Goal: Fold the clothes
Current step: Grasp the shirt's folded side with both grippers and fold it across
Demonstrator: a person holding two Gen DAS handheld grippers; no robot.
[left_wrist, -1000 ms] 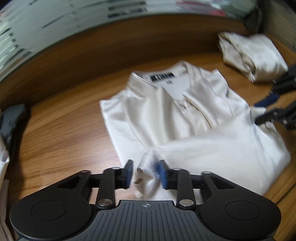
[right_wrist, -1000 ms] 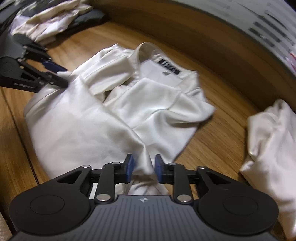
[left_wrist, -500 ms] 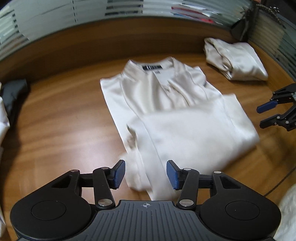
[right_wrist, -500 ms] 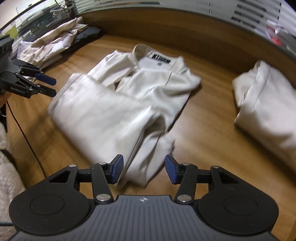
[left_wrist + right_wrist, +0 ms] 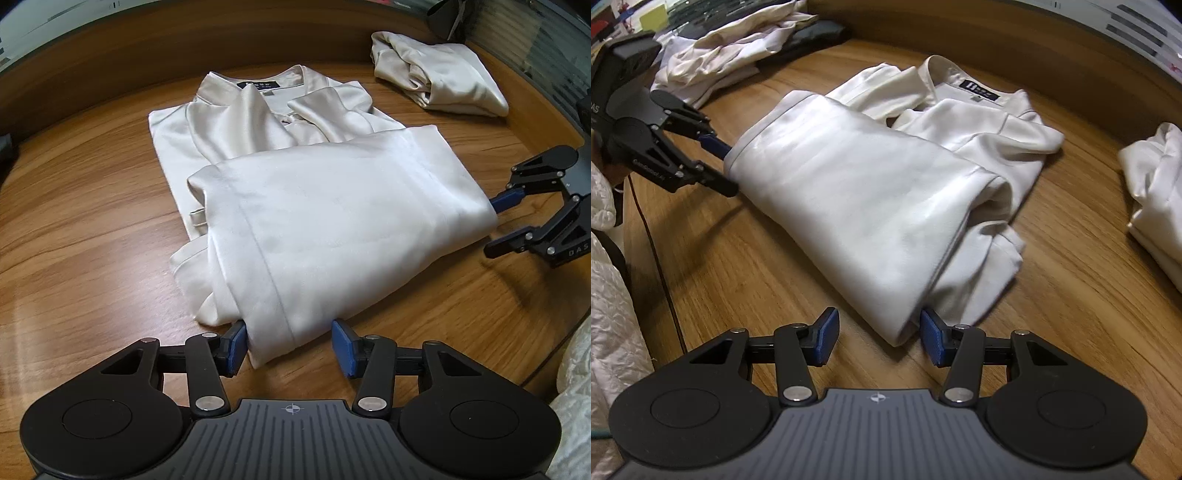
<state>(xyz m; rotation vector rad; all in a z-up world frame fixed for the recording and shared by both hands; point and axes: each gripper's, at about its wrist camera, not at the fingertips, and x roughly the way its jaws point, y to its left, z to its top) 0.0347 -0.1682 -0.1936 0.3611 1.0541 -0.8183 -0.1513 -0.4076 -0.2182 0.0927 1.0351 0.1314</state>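
The left tongs [image 5: 288,345] stand released, one corner of the folded hem lying loose between the pads; these jaws have just been closing a little. The right tongs [image 5: 879,341] are released too, with the other corner in the gap, and have also just been narrowing.

The cream shirt [image 5: 314,206] lies on the wooden desk [image 5: 85,229], lower half doubled up over the chest, collar at the far side. It looks light, soft and slippery, so layers may slide apart. I would pinch all layers together at the thick fold corners. A folded garment [image 5: 439,74] rests well apart.
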